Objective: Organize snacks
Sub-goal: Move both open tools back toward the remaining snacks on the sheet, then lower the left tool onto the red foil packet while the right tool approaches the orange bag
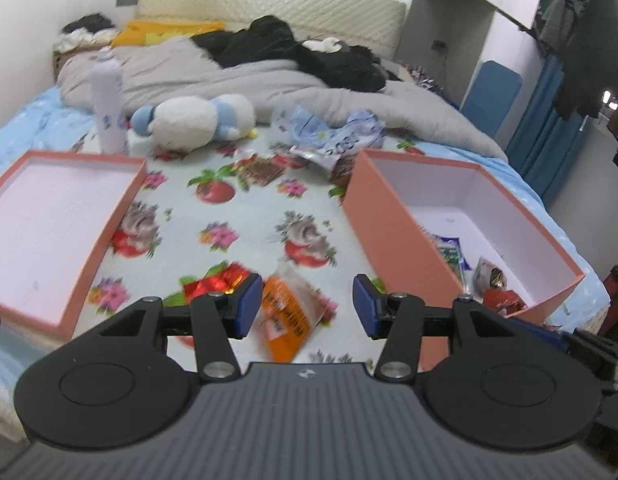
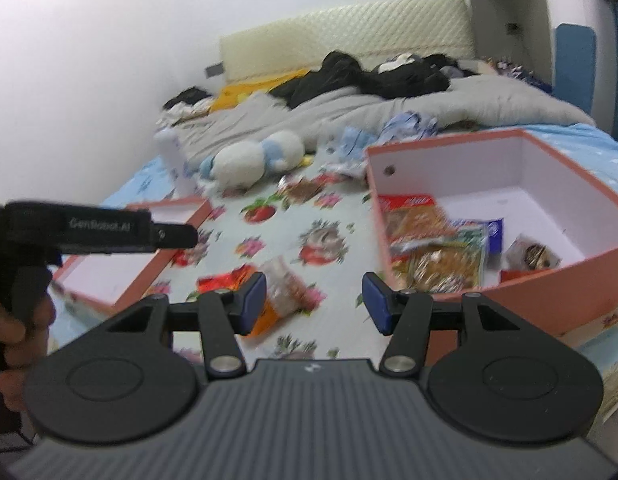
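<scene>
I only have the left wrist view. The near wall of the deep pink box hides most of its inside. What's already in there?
Observer: In the right wrist view, several snack packets lie against the near wall of the deep pink box.
Operator: Is the right gripper holding anything?
Observer: No, the right gripper is open and empty, above the orange packet.
Operator: Where's my own gripper from there?
Observer: The left gripper hangs over the shallow pink lid.

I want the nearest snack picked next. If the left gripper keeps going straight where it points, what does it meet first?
Probably the orange snack packet, lying between the open left gripper fingers; depth is unclear.
</scene>
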Motion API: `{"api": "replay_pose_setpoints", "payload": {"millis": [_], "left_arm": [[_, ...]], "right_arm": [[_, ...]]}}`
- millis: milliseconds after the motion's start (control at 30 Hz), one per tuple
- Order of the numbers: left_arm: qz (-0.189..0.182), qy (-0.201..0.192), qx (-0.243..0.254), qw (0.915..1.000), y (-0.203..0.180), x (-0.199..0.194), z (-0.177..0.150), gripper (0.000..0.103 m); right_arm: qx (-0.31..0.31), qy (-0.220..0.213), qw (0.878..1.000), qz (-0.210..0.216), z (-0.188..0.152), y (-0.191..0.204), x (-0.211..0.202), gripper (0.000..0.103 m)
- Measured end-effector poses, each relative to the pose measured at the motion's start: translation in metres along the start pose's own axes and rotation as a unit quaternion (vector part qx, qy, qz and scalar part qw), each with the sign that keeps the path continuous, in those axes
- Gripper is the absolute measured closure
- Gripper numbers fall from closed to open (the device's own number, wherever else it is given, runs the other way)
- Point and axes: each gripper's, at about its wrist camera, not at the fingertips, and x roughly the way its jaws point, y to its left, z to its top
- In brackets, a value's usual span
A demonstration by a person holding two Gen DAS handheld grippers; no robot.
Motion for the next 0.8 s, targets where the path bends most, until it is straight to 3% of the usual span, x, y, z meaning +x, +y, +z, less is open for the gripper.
{"api": "replay_pose_setpoints", "payload": {"millis": [467, 800], "left_arm": [[0.025, 0.028, -0.043, 0.9984, 0.025, -0.01, -0.037, 0.047], [0.043, 0.037, -0.003, 0.9984, 0.044, 0.024, -0.014, 0.047]], "right_arm": [[-0.023, 0.04, 0.999, 0.021, -0.014, 0.018, 0.007, 0.047], [-0.058, 0.037, 0.997, 0.025, -0.017, 0.035, 0.036, 0.047]]}}
